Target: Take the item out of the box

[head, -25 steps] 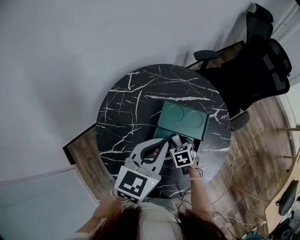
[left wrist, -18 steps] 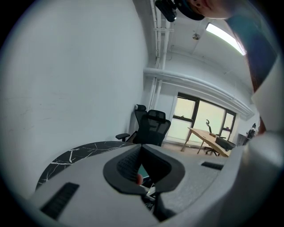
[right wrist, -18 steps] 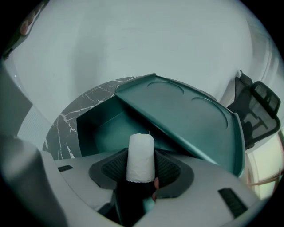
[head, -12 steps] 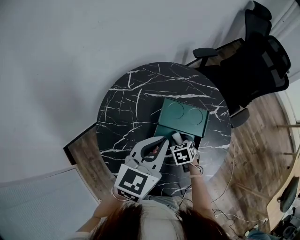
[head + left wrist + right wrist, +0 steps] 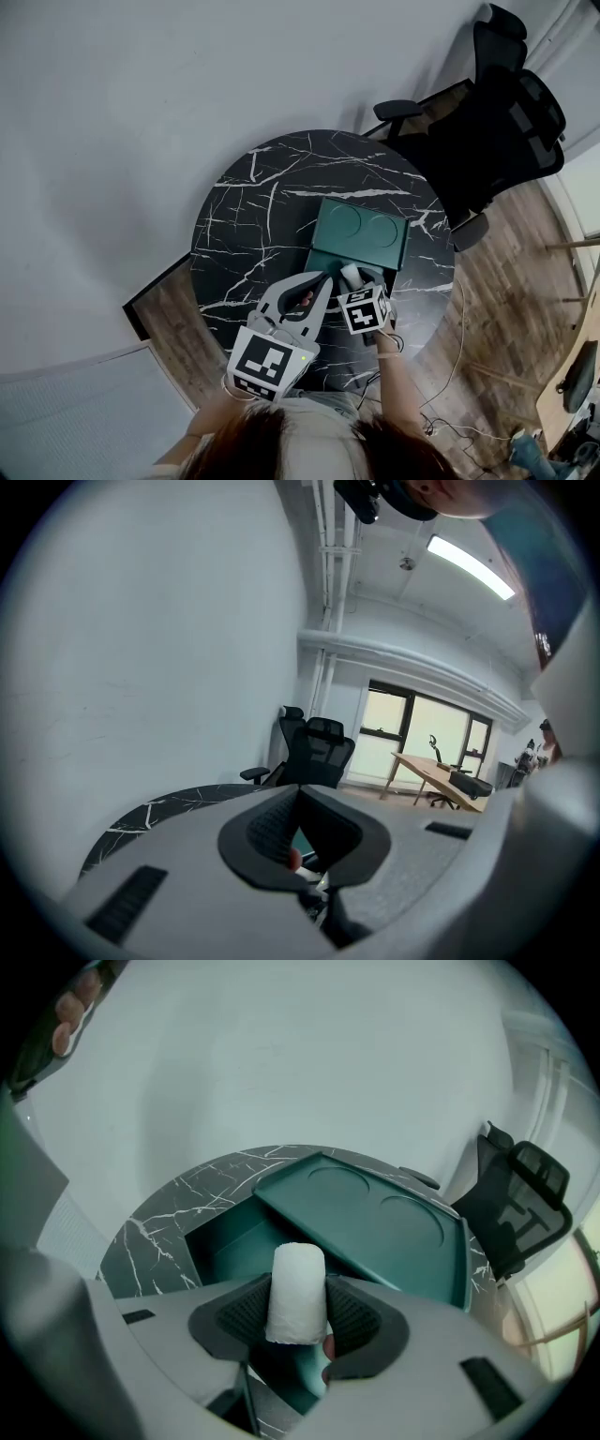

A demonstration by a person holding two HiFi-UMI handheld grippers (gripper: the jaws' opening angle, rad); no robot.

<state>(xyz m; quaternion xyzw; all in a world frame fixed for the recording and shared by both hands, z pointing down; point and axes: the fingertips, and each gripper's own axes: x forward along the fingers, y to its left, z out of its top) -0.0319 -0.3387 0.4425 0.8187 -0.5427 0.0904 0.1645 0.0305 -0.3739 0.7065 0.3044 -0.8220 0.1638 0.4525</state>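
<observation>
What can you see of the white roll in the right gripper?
The white roll is a short cylinder with a rounded top, soft-looking like cloth or tissue. It stands upright between the jaws of the right gripper, which have just been closing and press its sides. It hangs above the open green box.

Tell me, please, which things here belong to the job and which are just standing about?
Job:
green box
white roll
right gripper, whose jaws have just been closing on the roll
left gripper near the box

Standing about:
black marble table
black office chair
</observation>
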